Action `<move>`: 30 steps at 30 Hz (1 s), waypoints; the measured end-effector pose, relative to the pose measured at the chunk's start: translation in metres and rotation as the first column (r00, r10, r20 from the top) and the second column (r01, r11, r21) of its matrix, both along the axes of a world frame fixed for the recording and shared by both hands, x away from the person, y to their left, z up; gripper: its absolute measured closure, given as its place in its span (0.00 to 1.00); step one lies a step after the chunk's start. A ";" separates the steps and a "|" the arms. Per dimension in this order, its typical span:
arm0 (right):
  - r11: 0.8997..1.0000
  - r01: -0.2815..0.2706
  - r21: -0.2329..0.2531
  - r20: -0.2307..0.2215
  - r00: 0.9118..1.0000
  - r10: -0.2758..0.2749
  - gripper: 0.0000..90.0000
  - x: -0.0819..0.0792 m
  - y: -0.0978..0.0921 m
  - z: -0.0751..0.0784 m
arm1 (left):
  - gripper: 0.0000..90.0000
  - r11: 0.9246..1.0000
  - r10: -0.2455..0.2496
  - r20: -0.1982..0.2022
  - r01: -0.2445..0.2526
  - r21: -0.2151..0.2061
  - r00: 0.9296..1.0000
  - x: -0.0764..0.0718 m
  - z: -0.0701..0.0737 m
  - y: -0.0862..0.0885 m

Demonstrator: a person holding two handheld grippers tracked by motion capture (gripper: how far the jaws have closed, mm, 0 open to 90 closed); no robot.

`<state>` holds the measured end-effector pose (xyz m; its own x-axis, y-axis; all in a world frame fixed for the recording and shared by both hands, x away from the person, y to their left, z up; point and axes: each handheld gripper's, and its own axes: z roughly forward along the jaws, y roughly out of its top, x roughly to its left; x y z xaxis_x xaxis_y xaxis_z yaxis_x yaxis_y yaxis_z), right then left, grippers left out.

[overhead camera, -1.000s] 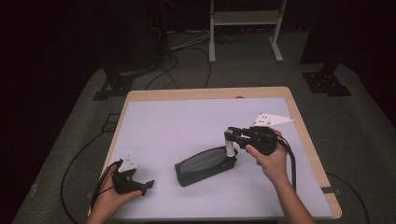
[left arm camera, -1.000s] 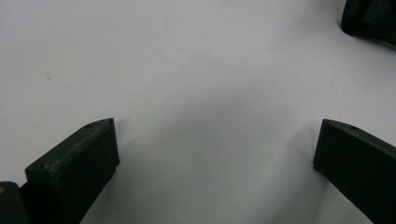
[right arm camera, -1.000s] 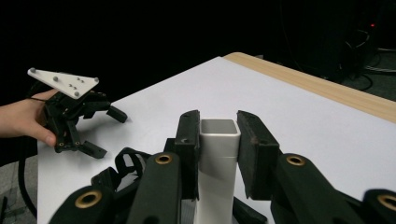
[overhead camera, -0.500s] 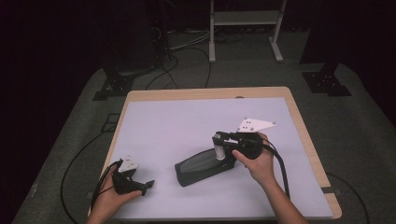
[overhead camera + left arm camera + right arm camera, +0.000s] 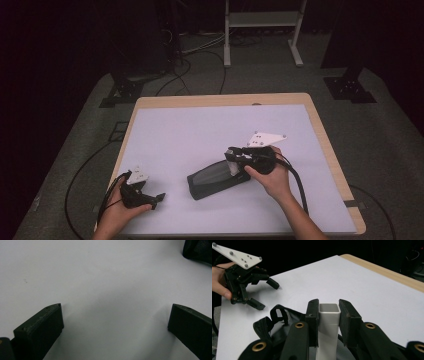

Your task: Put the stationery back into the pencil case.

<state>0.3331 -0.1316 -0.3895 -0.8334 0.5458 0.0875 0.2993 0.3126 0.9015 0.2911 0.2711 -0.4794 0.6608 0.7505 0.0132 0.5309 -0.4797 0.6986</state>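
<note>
Two grippers are seen: the right gripper (image 5: 329, 312) is clamped on a white square tube (image 5: 329, 322), held upright directly over the black pouch (image 5: 216, 179); the left gripper (image 5: 115, 322) is spread wide, well apart on the counter (image 5: 200, 130).

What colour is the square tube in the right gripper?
White tube, clearest in the right gripper view.

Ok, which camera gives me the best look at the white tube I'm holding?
The right gripper view: the white tube stands close up, its square open end clear, clamped between the right gripper jaws. The high view shows it as a small pale patch beside the black pouch.
</note>
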 end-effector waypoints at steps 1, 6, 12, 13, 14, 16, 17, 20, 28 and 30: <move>1.000 0.000 -0.002 -0.006 1.000 0.000 0.78 0.000 0.000 -0.001 | 0.00 1.000 0.000 0.000 0.000 0.000 1.000 0.000 0.000 0.000; 1.000 -0.006 -0.023 -0.010 1.000 0.006 0.78 0.000 0.002 -0.008 | 0.00 1.000 0.000 0.000 0.000 -0.001 1.000 0.000 0.000 0.000; 1.000 -0.028 -0.006 -0.028 0.999 0.028 0.70 -0.001 0.003 -0.011 | 0.00 1.000 0.000 0.000 0.000 -0.001 1.000 0.000 0.000 0.000; 0.999 -0.032 0.001 -0.029 0.999 0.032 0.68 -0.001 0.002 -0.010 | 0.00 1.000 0.001 0.000 -0.001 -0.001 1.000 0.000 0.000 0.000; 1.000 -0.028 0.005 -0.028 0.999 0.029 0.68 -0.002 0.001 -0.008 | 0.00 1.000 0.001 0.000 -0.001 -0.001 1.000 0.000 0.000 0.000; 1.000 -0.028 0.007 -0.026 0.999 0.028 0.67 -0.002 -0.001 -0.007 | 0.00 1.000 0.001 0.000 -0.001 -0.001 1.000 0.000 0.000 0.000; 1.000 -0.021 0.009 -0.024 0.999 0.022 0.67 -0.003 -0.005 -0.006 | 0.00 1.000 0.001 0.001 -0.001 -0.001 1.000 0.000 0.000 0.000; 1.000 -0.005 0.008 -0.024 1.000 0.005 0.66 -0.004 -0.012 -0.006 | 0.00 1.000 0.001 0.001 -0.001 -0.001 1.000 0.000 0.000 0.000; 0.999 0.042 -0.016 -0.042 0.998 -0.042 0.61 -0.006 -0.031 -0.009 | 0.00 1.000 0.001 0.002 -0.001 -0.001 1.000 0.000 0.000 0.000; 0.998 0.056 -0.025 -0.043 0.997 -0.057 0.59 -0.006 -0.036 -0.010 | 0.00 1.000 0.001 0.002 -0.001 -0.001 1.000 0.000 0.000 0.000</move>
<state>0.3271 -0.1677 -0.3991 -0.7970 0.5940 0.1092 0.3557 0.3157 0.8797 0.2909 0.2710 -0.4795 0.6601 0.7510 0.0142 0.5298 -0.4789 0.7000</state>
